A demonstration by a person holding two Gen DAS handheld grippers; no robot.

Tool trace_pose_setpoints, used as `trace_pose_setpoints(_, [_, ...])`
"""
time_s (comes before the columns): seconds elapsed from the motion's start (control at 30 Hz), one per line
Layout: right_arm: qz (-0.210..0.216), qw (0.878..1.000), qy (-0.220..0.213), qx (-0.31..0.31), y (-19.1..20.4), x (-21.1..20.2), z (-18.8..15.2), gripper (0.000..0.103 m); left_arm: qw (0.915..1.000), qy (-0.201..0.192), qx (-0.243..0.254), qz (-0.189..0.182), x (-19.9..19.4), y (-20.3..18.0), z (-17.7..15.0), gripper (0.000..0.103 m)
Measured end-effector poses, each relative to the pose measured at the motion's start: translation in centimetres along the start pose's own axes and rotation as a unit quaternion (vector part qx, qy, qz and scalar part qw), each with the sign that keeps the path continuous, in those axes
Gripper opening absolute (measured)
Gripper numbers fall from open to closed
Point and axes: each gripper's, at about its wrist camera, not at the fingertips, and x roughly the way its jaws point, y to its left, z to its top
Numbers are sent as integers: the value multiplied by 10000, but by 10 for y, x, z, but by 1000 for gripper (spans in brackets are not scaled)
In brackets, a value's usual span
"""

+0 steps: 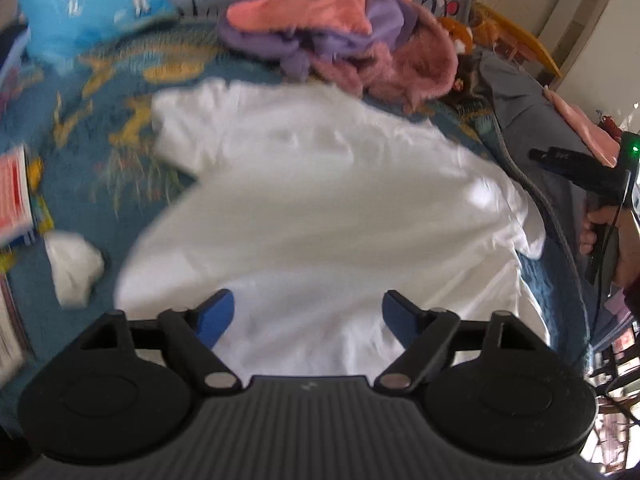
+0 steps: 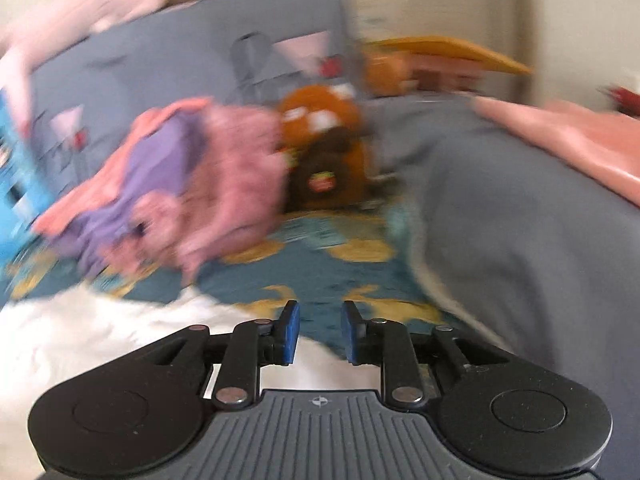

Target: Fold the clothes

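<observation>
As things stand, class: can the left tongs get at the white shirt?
Probably yes. The left tongs hang open directly over the white shirt, which lies spread on the bed with nothing covering it.

Both wrist views low over bed (image 1: 120, 92), sharing clothes pile (image 2: 168, 184); right blurred.

A shirt (image 1: 320, 208) lies spread on the bedspread (image 1: 100, 128), with a heap of clothes (image 1: 344, 36) behind it and a plush toy (image 2: 324, 140) to the right of the heap. Books (image 1: 16, 196) and a crumpled cloth (image 1: 72, 268) lie left of the shirt. A quilt (image 2: 520, 220) lies at its right.
</observation>
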Motion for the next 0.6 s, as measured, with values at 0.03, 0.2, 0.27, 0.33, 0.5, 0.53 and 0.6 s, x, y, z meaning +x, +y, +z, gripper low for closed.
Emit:
trace_pose_setpoints(0.03, [131,9998,63,-134,6,5,2,23,9999,-70,108,87,0,2,9,87])
trace_pose_setpoints(0.2, [1205,9896,203,-760,61,18,11,24,9967,-283,420,632,9,20,50,96])
trace_pose_setpoints(0.27, [1687,9790,146,-1132,95,22,11,26,9969,-305,330,639,13,28,49,99])
trace_pose_setpoints(0.33, [2092,9647,113,-1597,133,28,11,26,9971,-327,239,645,17,35,48,101])
trace_pose_setpoints(0.5, [3003,9094,84,-2875,233,47,15,26,9971,-382,13,661,28,53,46,102])
trace_pose_setpoints(0.53, [3131,8963,64,-3141,250,49,16,26,9970,-393,-32,664,30,56,46,102])
trace_pose_setpoints(0.6, [3309,8696,15,-3665,282,54,18,26,9968,-414,-122,670,34,64,45,102])
